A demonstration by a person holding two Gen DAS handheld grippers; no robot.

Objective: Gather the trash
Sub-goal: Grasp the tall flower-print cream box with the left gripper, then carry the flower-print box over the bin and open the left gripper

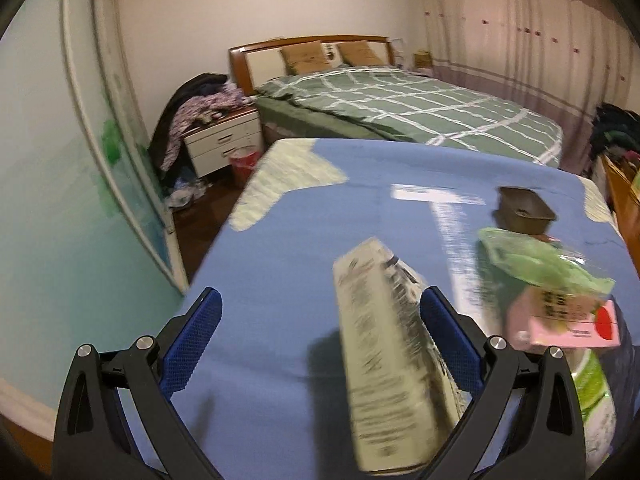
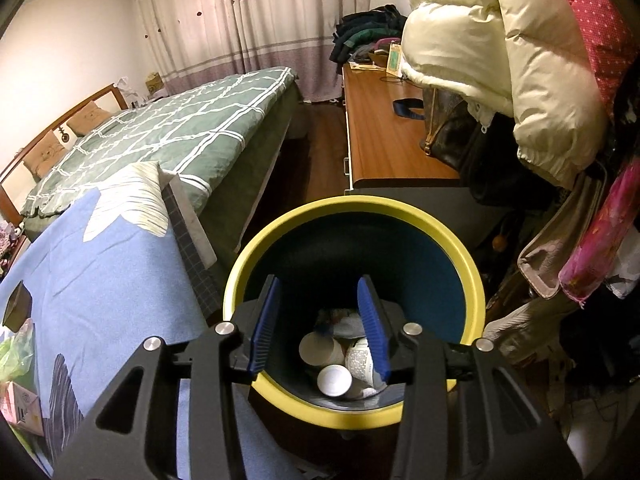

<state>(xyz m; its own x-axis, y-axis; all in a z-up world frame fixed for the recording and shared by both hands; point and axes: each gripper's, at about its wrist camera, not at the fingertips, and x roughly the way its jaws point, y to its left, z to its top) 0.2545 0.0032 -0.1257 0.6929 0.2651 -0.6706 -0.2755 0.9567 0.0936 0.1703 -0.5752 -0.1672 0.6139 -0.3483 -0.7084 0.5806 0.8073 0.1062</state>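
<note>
In the left wrist view my left gripper [image 1: 320, 312] is open over the blue cloth [image 1: 304, 216]. A long cream carton [image 1: 388, 360], blurred, lies between its fingers, close to the right finger [image 1: 448, 340]. To the right lie a green plastic bag [image 1: 536, 260], a pink box [image 1: 568, 320] and a dark small tray [image 1: 524, 208]. In the right wrist view my right gripper [image 2: 320, 316] is open and empty above a yellow-rimmed bin [image 2: 464, 256]. The bin holds white paper cups [image 2: 320, 348] and crumpled paper [image 2: 360, 356].
A bed with a green checked cover [image 1: 400, 100] stands beyond the table. A white nightstand [image 1: 224, 140] and a red bin [image 1: 244, 160] are at the left. A wooden desk [image 2: 384, 136] and hanging coats [image 2: 500, 60] crowd the right side near the bin.
</note>
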